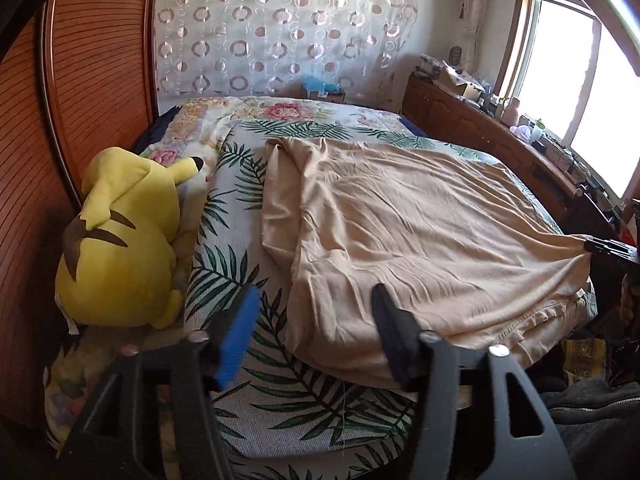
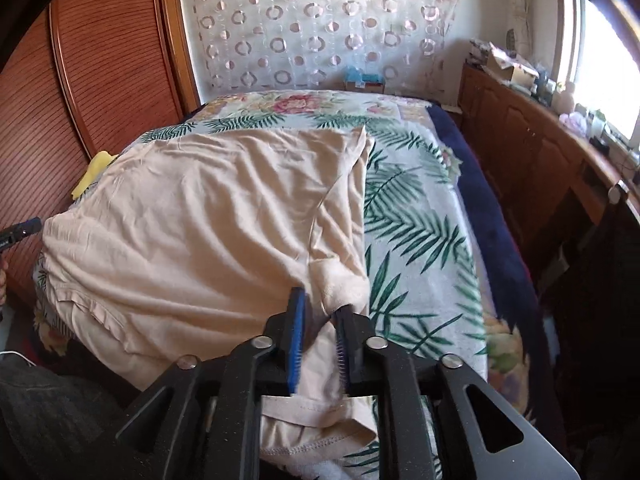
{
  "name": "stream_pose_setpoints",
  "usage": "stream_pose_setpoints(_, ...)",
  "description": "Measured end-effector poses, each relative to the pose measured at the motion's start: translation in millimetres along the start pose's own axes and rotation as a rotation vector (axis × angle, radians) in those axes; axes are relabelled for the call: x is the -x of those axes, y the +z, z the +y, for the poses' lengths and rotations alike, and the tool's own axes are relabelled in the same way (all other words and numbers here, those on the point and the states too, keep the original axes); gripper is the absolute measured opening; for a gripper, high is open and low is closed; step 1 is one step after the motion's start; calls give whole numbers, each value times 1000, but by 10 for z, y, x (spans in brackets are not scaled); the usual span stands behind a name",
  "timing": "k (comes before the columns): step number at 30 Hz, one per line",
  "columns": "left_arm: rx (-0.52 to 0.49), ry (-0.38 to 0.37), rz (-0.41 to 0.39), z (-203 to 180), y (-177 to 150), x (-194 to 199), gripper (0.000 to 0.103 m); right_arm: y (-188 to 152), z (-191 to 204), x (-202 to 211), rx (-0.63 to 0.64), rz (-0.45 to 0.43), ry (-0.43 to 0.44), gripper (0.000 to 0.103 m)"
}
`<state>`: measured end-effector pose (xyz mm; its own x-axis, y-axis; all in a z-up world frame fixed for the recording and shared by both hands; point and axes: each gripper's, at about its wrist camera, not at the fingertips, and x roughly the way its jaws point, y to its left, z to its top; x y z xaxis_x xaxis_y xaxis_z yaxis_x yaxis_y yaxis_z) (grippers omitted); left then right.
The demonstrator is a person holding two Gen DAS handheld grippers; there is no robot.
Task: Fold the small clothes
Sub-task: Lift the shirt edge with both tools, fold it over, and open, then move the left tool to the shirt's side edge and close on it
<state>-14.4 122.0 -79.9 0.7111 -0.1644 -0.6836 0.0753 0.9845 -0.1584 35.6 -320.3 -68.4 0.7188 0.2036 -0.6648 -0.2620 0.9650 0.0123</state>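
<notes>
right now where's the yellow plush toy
In the left wrist view the yellow plush toy lies at the bed's left edge against the wooden wardrobe door, left of the beige garment.

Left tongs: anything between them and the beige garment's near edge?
Nothing visible. The left tongs stand open just above the beige garment, only leaf-print bedspread beneath. The yellow plush toy lies off to the side, clear of the cloth.

No readable text, label, brand or number is showing in either view. The small blue box (image 2: 363, 77) at the bed's far end is sitting too blurred to read.
</notes>
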Motion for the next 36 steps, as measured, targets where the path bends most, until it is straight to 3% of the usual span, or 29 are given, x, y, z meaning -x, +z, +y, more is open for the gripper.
stream_pose_setpoints(2,16,-4,-3,21,-5,-13,75,19,39,42,22,-22,-30,44)
stream_pose_setpoints(5,34,2,0,24,8,-60,75,63,128,40,46,-53,-40,49)
stream_pose_setpoints(13,42,48,-7,-1,19,-105,75,106,363,-104,69,-97,-3,50)
stream_pose_setpoints(24,42,67,11,42,-76,-154,75,57,667,-870,90,22,50,50)
stream_pose_setpoints(36,67,51,59,81,-215,-314,75,-26,799,-1082,89,26,57,50)
